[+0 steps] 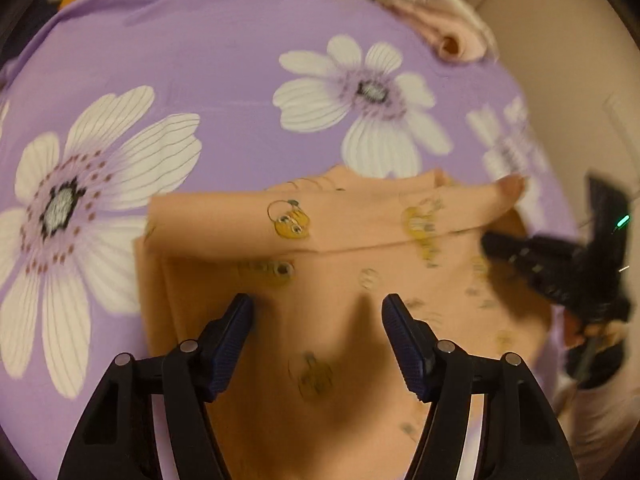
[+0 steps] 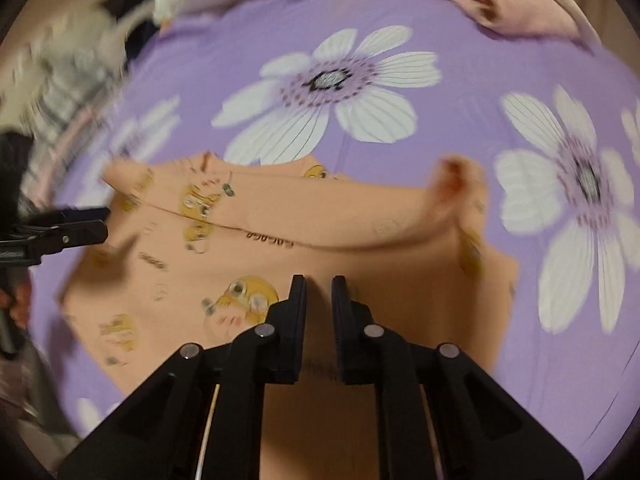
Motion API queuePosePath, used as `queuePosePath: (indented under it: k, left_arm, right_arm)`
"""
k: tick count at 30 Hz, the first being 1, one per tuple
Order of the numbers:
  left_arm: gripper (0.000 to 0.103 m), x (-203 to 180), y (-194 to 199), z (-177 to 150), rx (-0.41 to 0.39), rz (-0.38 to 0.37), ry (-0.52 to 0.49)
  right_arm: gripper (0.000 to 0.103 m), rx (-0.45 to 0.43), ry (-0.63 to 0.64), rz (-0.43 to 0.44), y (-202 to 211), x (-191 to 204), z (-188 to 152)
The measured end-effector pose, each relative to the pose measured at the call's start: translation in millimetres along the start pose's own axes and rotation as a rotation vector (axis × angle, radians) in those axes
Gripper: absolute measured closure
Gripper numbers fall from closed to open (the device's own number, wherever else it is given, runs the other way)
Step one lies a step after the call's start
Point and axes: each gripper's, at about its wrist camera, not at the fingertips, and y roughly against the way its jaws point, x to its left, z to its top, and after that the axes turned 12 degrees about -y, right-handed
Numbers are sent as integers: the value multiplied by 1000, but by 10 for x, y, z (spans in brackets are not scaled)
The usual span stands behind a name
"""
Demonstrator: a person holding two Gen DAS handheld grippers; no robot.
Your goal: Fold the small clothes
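On the purple flowered bedsheet [image 1: 224, 52]: one peach printed garment [image 1: 352, 288], partly folded, both of my grippers above it.

Item: small peach garment with yellow cartoon figures, lying flat on the sheet, its far portion turned over onto the rest so that a fold edge crosses it from side to side. My left gripper [image 1: 317, 305] hangs over the near part, jaws spread wide with nothing between them but the cloth below. My right gripper [image 2: 319, 280] hangs over the same garment, jaws drawn almost together with a narrow gap; they seem to hold nothing, though blur makes this hard to judge. Other stock: a pale pink bundle of cloth [image 1: 448, 36] at the sheet's far edge, well apart from the garment.
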Motion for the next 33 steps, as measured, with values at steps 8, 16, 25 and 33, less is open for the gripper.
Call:
queuePosePath:
  k: [8, 16, 25, 33]
  left_arm:
    - [36, 362, 36, 495, -208, -4, 231]
    - [36, 218, 478, -70, -213, -70, 122]
    - [36, -234, 608, -927, -162, -145, 0]
    - [36, -284, 478, -1215, -97, -151, 18]
  right_arm:
    - [89, -157, -113, 1, -37, -124, 665]
    - [86, -212, -213, 78, 650, -666, 228]
    - [68, -140, -309, 102, 834, -842, -744]
    - [93, -80, -247, 118, 690, -717, -1072]
